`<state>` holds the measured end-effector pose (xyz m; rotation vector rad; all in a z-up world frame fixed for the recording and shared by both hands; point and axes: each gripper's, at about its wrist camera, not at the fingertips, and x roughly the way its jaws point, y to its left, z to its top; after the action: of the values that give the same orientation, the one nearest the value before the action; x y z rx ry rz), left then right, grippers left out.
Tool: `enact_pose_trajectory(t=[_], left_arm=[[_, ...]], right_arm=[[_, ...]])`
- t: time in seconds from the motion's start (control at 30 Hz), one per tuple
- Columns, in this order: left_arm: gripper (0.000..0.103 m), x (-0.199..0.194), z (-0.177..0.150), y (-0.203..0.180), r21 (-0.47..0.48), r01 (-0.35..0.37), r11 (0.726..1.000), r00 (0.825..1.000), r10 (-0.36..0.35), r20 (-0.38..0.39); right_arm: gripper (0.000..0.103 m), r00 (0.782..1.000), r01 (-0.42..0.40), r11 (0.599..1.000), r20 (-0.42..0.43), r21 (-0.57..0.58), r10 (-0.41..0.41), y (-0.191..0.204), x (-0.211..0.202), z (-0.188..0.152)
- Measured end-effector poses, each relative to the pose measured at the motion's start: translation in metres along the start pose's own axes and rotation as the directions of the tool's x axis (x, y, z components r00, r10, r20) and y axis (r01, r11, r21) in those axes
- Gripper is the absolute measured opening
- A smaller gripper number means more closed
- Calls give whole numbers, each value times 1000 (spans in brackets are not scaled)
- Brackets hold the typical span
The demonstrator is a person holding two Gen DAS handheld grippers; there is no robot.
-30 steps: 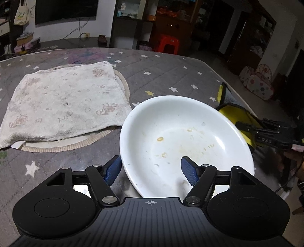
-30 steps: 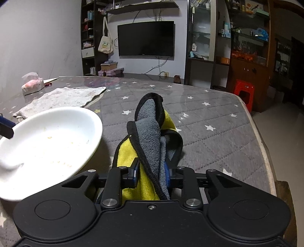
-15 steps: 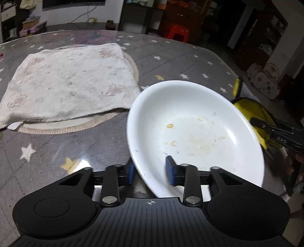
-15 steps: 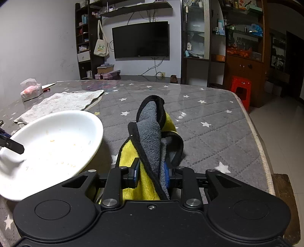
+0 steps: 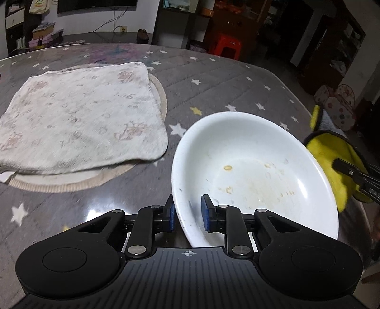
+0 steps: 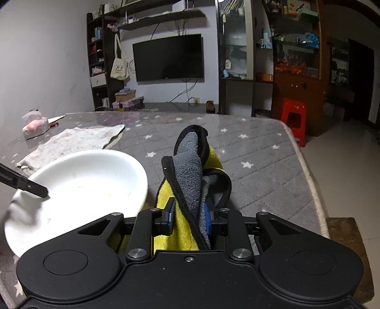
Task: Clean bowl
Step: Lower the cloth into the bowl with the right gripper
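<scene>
Grey star-quilted table (image 5: 213,78) under wall television (image 6: 168,58).

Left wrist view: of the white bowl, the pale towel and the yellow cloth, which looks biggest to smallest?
1. Pale towel
2. White bowl, nearly as large, though it sits nearer the camera
3. Yellow cloth, partly hidden behind the bowl

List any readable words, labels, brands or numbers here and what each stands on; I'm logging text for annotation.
None can be read with certainty.
Towel: faded printed marks that look like digits, too blurred to quote.
Tote bag on the shelf: green print, too small to read.
Tissue pack: pink print, illegible.
Cabinet boxes: labels too small.
Bowl, cloth and both tools: no text.
</scene>
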<state>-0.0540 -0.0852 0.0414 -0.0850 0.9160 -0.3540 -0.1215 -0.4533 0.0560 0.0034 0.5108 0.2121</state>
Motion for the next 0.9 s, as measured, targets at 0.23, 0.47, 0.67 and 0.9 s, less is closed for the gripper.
enact_pose_trajectory(t=[0.23, 0.47, 0.67, 0.9], left_arm=[[23, 15, 13, -4, -12, 7, 1000, 1000, -7, 4], [23, 19, 15, -6, 6, 16, 1000, 1000, -16, 6], [24, 13, 10, -10, 11, 7, 1000, 1000, -7, 4], [30, 2, -3, -12, -27, 26, 999, 1000, -26, -14]], right_arm=[[24, 998, -28, 1000, 53, -2, 28, 7, -18, 14], [24, 990, -109, 993, 88, -48, 112, 31, -28, 32], [24, 983, -173, 983, 52, -62, 176, 51, -19, 32], [24, 968, -252, 965, -45, -71, 249, 73, 0, 20]])
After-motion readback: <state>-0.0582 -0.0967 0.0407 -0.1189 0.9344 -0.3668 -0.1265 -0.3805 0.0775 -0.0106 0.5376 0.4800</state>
